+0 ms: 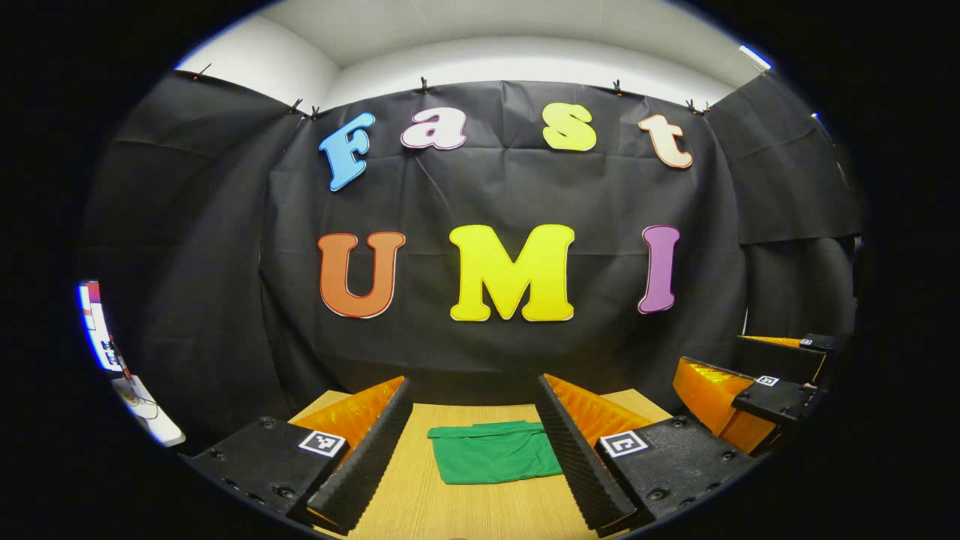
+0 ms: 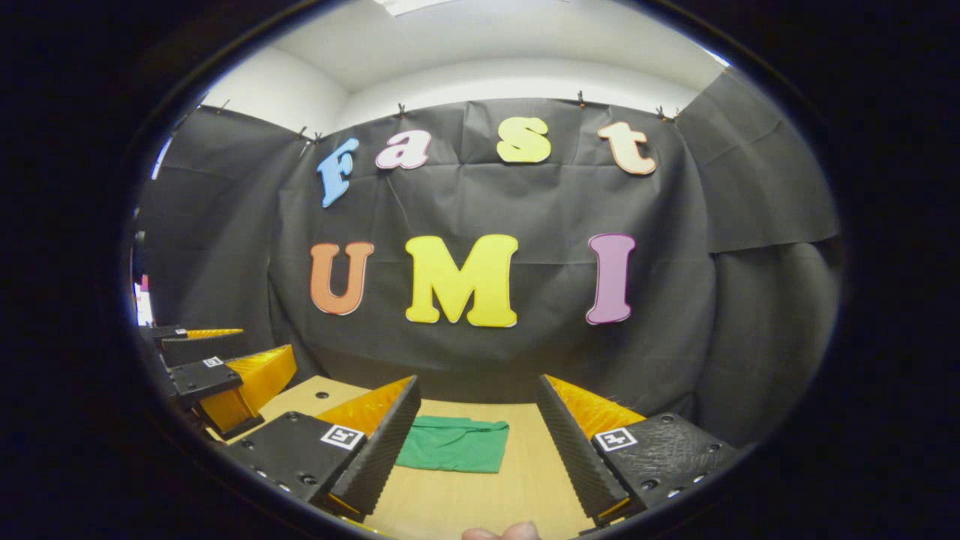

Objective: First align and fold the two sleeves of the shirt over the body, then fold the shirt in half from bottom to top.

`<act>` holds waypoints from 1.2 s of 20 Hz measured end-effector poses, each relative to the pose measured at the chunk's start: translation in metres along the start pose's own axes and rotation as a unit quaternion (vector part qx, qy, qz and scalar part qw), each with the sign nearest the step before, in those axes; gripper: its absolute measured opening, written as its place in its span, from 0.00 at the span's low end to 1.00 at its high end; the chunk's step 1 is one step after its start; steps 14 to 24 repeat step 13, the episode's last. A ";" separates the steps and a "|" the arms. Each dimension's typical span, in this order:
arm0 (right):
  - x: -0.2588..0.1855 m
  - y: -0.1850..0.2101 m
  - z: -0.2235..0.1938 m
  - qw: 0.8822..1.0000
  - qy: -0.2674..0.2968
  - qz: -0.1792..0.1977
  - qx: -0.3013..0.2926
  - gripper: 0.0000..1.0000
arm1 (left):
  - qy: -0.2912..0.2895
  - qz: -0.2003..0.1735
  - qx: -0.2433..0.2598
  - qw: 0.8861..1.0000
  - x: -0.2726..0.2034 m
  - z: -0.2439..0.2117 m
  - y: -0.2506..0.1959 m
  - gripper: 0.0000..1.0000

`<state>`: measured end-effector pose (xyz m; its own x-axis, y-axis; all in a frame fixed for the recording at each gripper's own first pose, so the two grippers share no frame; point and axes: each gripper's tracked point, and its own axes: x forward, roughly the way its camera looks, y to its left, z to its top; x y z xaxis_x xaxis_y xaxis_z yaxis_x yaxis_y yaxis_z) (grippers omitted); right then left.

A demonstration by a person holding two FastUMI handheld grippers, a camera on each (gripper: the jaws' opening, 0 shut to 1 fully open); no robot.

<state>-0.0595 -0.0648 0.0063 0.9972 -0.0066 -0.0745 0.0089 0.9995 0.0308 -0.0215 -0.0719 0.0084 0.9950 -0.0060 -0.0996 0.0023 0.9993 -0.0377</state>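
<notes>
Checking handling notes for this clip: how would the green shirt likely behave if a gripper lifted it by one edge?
The shirt lies flat in a folded stack with soft creases, so it is probably floppy and would drape or unfold. It looks thin, so likely light. On the smooth table, it may slide if pushed.

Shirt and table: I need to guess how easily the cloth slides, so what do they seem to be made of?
Shirt: soft green fabric, matte, judging by its creases and limp folded edges; the fibre can't be told.
Table: pale wood-grain surface with fine streaks, smooth; it could be laminate rather than solid wood.
</notes>
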 end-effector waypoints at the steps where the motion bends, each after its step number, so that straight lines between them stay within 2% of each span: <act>1: -0.001 0.001 0.000 1.000 0.000 0.000 0.001 0.97 | 0.000 0.000 0.000 1.000 0.001 0.000 0.001 1.00; 24: 0.004 0.004 -0.002 1.000 0.008 -0.002 0.002 0.95 | 0.013 0.004 -0.006 1.000 0.003 -0.005 0.006 1.00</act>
